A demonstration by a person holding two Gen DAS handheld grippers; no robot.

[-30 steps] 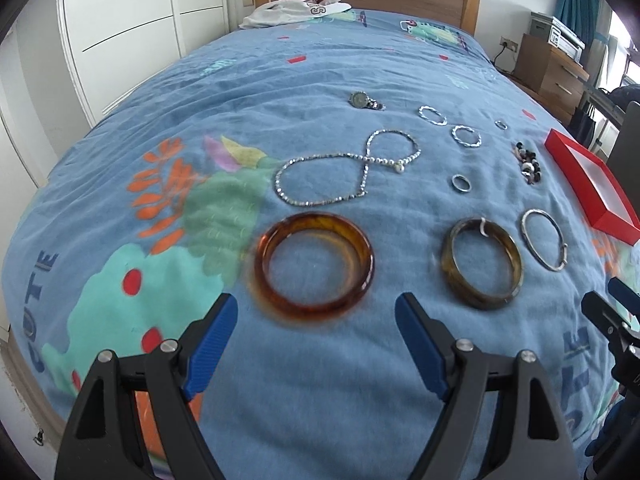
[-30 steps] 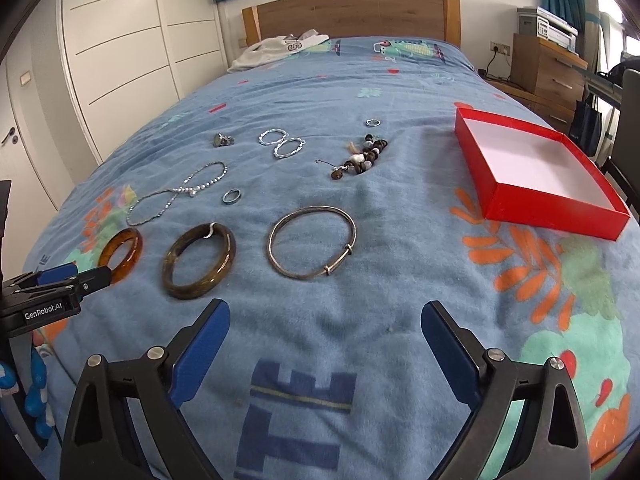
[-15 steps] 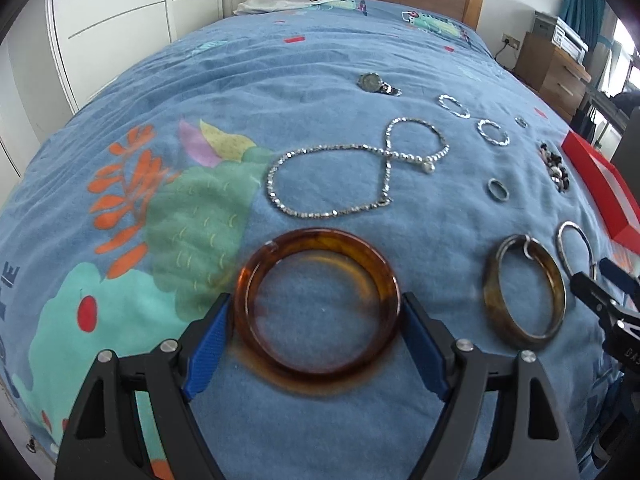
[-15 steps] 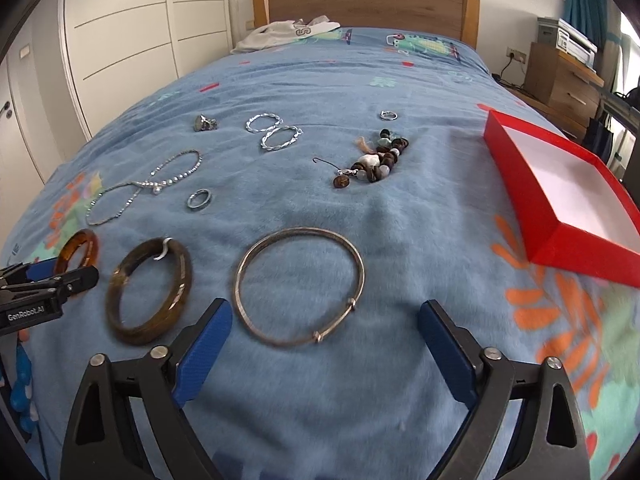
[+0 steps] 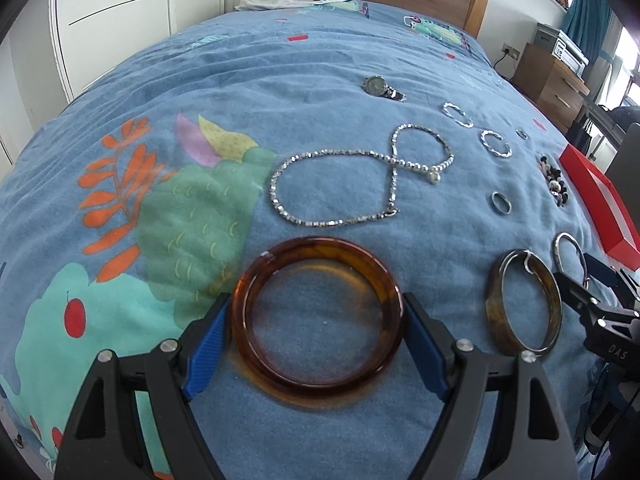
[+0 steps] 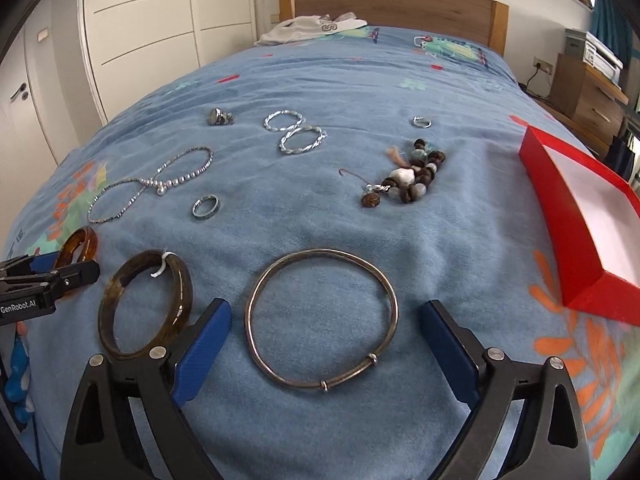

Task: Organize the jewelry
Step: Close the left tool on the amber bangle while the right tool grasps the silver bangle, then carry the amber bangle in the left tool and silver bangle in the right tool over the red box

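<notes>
Left gripper (image 5: 316, 340): it has come down and forward over the last second — the amber bangle (image 5: 316, 314), which lay ahead of the fingers, now sits between them. The fingers are spread, one blue pad just beside each flank of the ring; whether either pad touches it yet I cannot tell.

Right gripper (image 6: 324, 352): it has closed in the same way on the thin silver bangle (image 6: 322, 318), which now lies between its spread fingers with clear gaps on both sides — nothing is pinched.

Meaning for the task: both grippers look set for a pick, so the step in hand is probably closing on the two bangles and carrying them to the red box (image 6: 576, 216), which stands empty toward the bed's right edge.

Where the jewelry lies: all of it rests on the blue bedspread (image 5: 280, 80). The dark brown bangle (image 6: 146, 304) is between the two targeted ones near the foot edge; further up the bed lie the silver chain necklace (image 5: 360, 176), a plain ring (image 6: 206, 207), two twisted silver hoops (image 6: 294, 130), a bead bracelet (image 6: 412, 180), a small ring (image 6: 422, 122) and a watch (image 5: 378, 86).

Hard to make out: the box is cut off at the right of both views. In the left view the right gripper hides part of the silver bangle. The near arc of the amber bangle blurs into its own shadow.
</notes>
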